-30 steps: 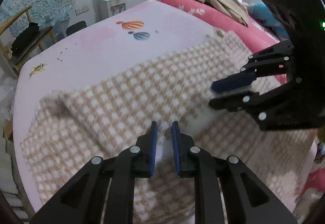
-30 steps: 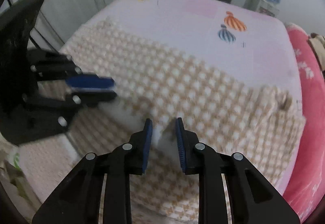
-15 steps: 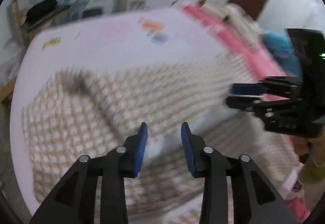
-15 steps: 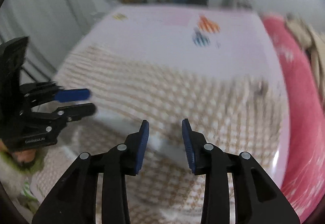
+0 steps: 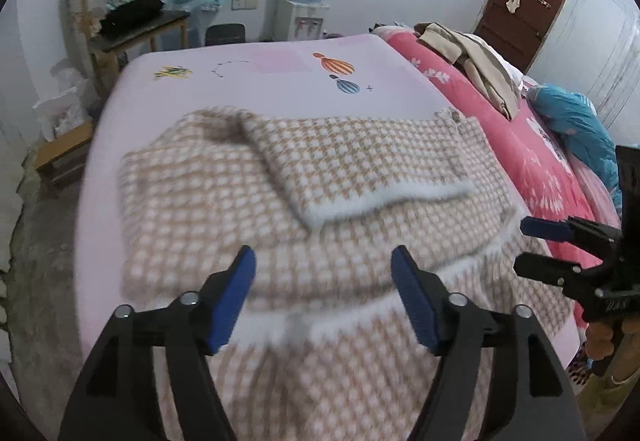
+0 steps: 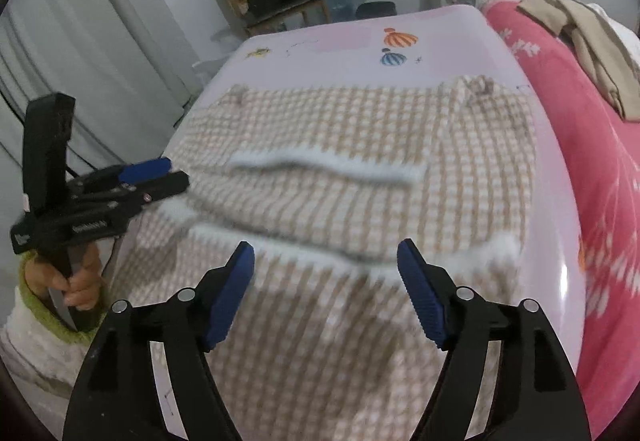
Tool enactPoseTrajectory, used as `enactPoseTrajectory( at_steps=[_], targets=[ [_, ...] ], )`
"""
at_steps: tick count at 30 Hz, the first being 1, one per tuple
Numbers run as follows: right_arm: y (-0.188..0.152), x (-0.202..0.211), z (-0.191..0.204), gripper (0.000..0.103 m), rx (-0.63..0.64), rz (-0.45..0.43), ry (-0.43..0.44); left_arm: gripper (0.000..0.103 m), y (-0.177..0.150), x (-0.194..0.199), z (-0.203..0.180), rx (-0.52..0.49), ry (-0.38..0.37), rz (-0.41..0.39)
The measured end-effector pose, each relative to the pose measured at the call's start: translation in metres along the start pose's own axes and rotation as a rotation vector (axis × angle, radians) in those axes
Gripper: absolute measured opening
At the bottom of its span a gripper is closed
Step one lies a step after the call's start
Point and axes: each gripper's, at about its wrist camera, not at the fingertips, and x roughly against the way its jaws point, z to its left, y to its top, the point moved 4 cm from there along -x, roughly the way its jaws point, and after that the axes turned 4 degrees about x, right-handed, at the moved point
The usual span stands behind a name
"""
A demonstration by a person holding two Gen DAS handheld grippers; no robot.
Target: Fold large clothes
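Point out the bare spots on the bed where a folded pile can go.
Bare lilac sheet lies beyond the checked garment, around the balloon prints. A thin strip runs along its left edge. The pink quilt side is crowded with beige clothes.

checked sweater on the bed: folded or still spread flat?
Partly folded. The checked sweater has a white-trimmed edge laid back over its body, a second trimmed edge below; the lower part is spread toward the camera.

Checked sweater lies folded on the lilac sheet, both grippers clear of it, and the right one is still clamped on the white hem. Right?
Not quite: the right gripper holds nothing. The right wrist view shows its fingers spread and opening, with the checked sweater lying free on the lilac sheet beyond them. The left gripper is clear too.
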Motion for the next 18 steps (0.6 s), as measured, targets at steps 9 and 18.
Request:
enactPoseTrajectory(
  at_steps=[9,18],
  targets=[
    [-0.038,-0.015,0.027,0.074,0.036,0.021,-0.07,0.074,-0.059,0.035,0.03,0.059,0.111,-0.005],
    [-0.046,-0.025,0.03,0.077,0.064,0.025,-0.105,0.074,-0.097,0.049,0.062,0.149,0.194,-0.014]
  ],
)
